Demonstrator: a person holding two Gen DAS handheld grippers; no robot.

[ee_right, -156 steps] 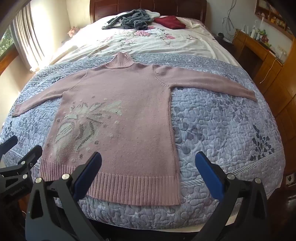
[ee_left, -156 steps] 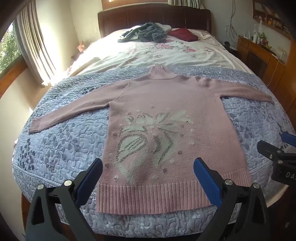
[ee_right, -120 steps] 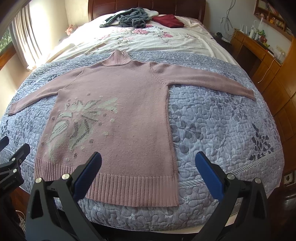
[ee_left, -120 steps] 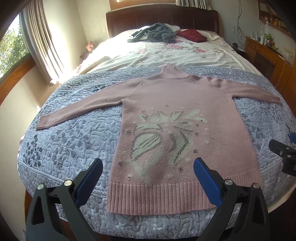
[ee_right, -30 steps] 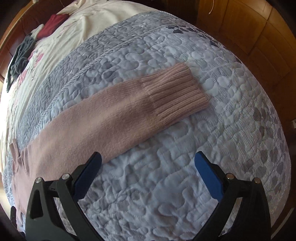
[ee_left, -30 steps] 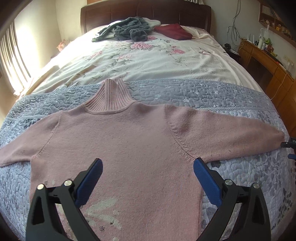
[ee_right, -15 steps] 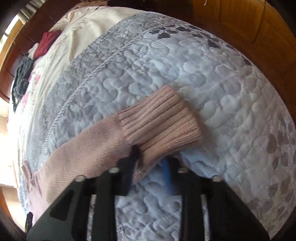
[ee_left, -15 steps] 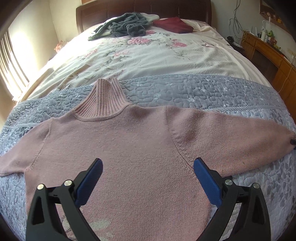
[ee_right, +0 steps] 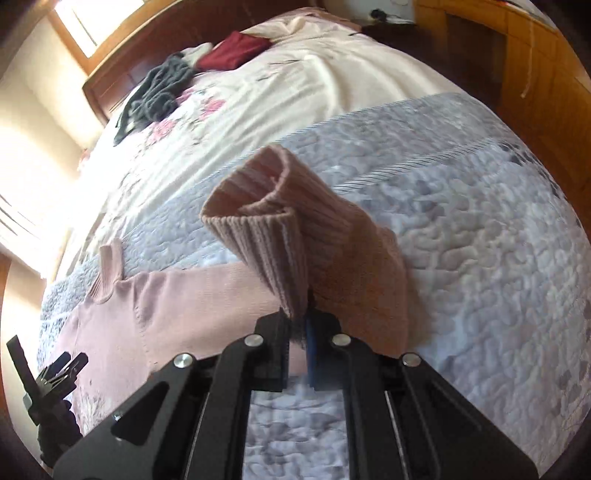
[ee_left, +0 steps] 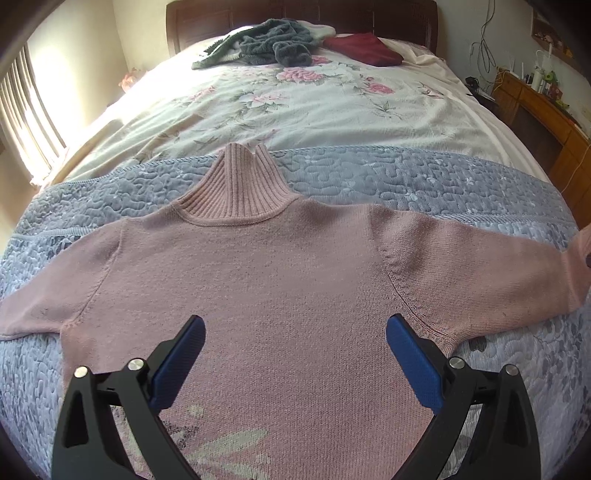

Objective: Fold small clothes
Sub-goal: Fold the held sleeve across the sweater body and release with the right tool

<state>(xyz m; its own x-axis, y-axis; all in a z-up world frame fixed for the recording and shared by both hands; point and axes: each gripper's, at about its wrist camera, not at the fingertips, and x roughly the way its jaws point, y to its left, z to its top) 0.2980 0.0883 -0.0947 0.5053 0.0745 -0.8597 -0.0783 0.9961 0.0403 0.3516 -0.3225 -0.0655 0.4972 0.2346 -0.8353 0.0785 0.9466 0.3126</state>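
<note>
While pinched shut on the ribbed cuff, right tongs hold the sleeve end raised and curled above the blue-grey quilted bedspread. Spread flat on that bedspread: pink knitted turtleneck sweater, collar toward the dark wooden headboard. Over the sweater's chest, left tongs, spread wide, gripping nothing. Near the headboard, crumpled grey garment beside folded dark red cloth.
</note>
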